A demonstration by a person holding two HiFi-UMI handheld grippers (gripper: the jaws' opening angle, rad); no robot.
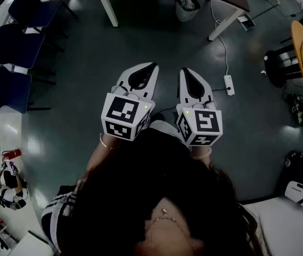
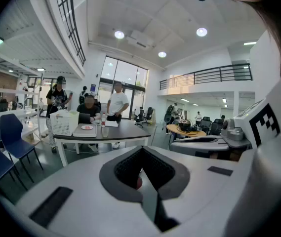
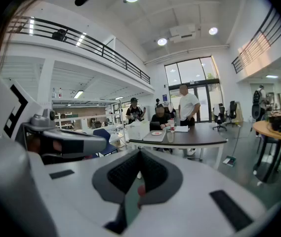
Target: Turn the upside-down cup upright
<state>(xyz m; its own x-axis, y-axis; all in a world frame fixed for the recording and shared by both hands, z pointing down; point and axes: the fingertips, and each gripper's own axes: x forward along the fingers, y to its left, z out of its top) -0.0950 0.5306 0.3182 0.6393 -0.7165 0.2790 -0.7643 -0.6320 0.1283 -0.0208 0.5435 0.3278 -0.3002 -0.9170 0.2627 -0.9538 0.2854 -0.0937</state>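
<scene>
**Left gripper** (image 2: 141,154): jaws together, nothing between them.

**Right gripper** (image 3: 139,154): jaws together, empty. Both are held side by side close to the body, above the floor (image 1: 140,41).

**Cup** (image 2: 105,131): small and clear, on the dark table (image 2: 128,132), well apart from both grippers; too small to tell which way up.

**Hazards:**
- Jaws arriving closed would likely shove the cup over.
- A wide reach could bump the bottle (image 2: 103,118) just behind it, or the plate (image 2: 86,127) nearby.

My head view is dim and murky; both gripper views are bright under round ceiling lights (image 2: 202,32), edges bowed, corners black.
</scene>
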